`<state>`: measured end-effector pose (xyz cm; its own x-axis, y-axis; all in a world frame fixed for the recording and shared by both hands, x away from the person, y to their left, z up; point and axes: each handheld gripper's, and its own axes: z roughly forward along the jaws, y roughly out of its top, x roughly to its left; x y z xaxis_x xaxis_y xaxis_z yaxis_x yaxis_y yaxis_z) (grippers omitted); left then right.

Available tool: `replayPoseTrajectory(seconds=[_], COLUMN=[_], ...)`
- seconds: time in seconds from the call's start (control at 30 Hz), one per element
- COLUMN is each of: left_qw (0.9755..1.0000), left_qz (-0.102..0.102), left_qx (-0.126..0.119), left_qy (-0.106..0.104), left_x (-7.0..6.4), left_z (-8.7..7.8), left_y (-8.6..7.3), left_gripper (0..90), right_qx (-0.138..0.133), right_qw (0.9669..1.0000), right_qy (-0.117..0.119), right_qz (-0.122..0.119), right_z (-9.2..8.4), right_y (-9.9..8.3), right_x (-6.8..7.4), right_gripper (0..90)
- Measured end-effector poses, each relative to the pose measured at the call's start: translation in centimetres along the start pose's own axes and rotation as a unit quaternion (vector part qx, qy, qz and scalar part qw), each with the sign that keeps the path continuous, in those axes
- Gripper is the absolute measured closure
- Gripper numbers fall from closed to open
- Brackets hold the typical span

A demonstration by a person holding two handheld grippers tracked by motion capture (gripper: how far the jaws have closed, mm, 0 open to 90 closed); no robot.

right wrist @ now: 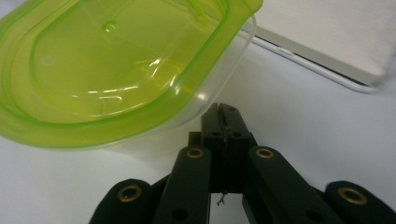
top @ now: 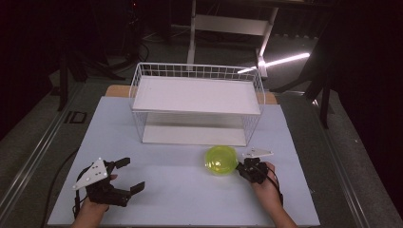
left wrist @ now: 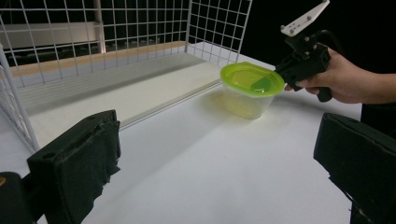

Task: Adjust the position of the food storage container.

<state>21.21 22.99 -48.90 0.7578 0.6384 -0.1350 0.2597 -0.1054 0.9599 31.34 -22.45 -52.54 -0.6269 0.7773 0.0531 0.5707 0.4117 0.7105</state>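
Observation:
A clear tub with a lime-green lid (top: 221, 160) stands on the white table top in front of the wire rack; it also fills the top of the right gripper view (right wrist: 116, 70) and sits mid-frame in the left gripper view (left wrist: 251, 88). My right gripper (top: 240, 167) is shut, with its closed tips (right wrist: 223, 113) right at the tub's near wall under the lid's rim and nothing between the jaws. Seen from the left gripper view, that right gripper (left wrist: 280, 73) meets the tub's right side. My left gripper (top: 133, 174) rests open and empty at the front left, well away from the tub.
A white wire rack (top: 138, 78) with an upper shelf board and a lower board stands at the back middle of the table, open toward me. The white table top (top: 180, 194) lies bare between the two grippers. Dark floor and stand legs surround the table.

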Motion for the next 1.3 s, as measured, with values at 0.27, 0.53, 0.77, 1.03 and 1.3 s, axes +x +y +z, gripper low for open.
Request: replayPoseTrajectory(seconds=[0.27,0.53,0.77,1.03,1.3], left_qw=[1.0,1.0,1.0,1.0,1.0], left_qz=[0.001,0.002,0.003,0.004,0.005], left_qx=[0.001,0.002,0.002,0.002,0.004], left_qy=[0.0,0.001,0.001,0.002,0.0], left_x=[0.0,0.0,-0.1,-0.1,-0.2], left_z=[-0.1,0.0,0.0,-0.1,0.0], left_y=[0.0,0.0,0.0,0.0,0.0], left_gripper=[1.5,1.5,1.5,1.5,1.5], right_qx=[0.001,-0.008,0.002,0.009,0.01], right_qw=[1.0,0.9998,0.9999,0.9993,0.9986], right_qy=[-0.001,-0.002,0.013,0.035,0.049], right_qz=[-0.003,0.016,0.002,-0.007,-0.014], right_z=[0.0,-1.1,-0.2,1.2,2.6], right_y=[0.0,-0.5,-0.1,0.7,2.1], right_x=[0.2,-0.6,0.8,2.4,4.1], right_gripper=[90.0,90.0,90.0,90.0,90.0])
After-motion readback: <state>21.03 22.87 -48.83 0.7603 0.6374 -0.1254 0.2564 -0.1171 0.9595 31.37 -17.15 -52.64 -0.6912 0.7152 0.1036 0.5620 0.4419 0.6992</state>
